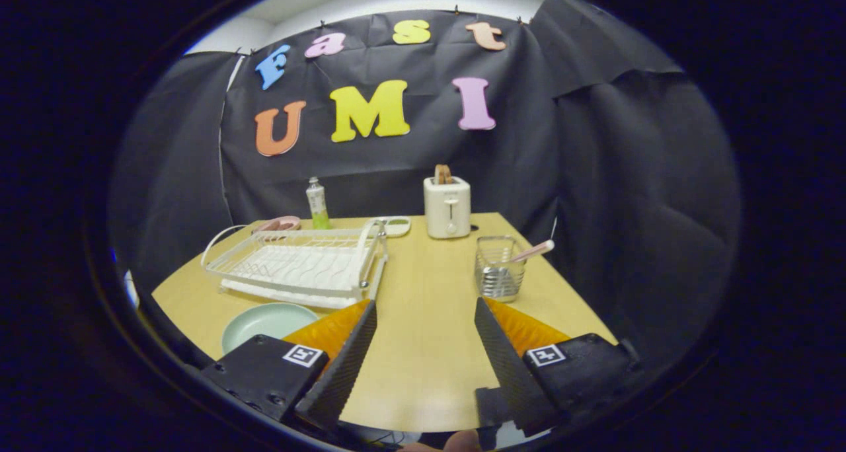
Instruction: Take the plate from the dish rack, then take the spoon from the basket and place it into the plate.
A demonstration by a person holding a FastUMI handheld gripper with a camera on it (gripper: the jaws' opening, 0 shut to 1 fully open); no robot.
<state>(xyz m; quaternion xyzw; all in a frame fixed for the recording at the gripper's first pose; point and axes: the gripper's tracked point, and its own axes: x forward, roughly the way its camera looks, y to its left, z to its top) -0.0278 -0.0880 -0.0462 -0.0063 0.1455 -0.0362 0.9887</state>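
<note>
- Gripper view looks forward over a wooden table (423,346), with the gripper (425,310) held low above its near part; the two fingers stand wide apart with nothing but bare tabletop between them, so it holds nothing.
- The plate (264,321), pale green, lies flat on the table just left of the left finger, in front of the near edge of the dish rack (297,263). It is partly hidden behind the gripper's body. Judging by that, the first half of the task looks done.
- The rack, white wire on a tray, sits on the left half of the table with no plate visible in it.
- The basket (499,270), a small wire-mesh holder, stands just ahead of the right finger, slightly to its right, close to the finger's tip.
- The spoon (532,251) leans in the basket: its pink handle sticks out over the rim, rising toward the far right, with the bowl end down inside and hard to make out through the mesh.
- What the coming move turns on: the spoon is ahead and right of the fingers, the plate near and left. The handle's long axis runs slanted, low-left to high-right, so the fingers would probably need to close across it above the rim.
- Farther back stand a toaster (447,207), a green-and-white tube (318,204) and two small dishes, well apart from this work.
</note>
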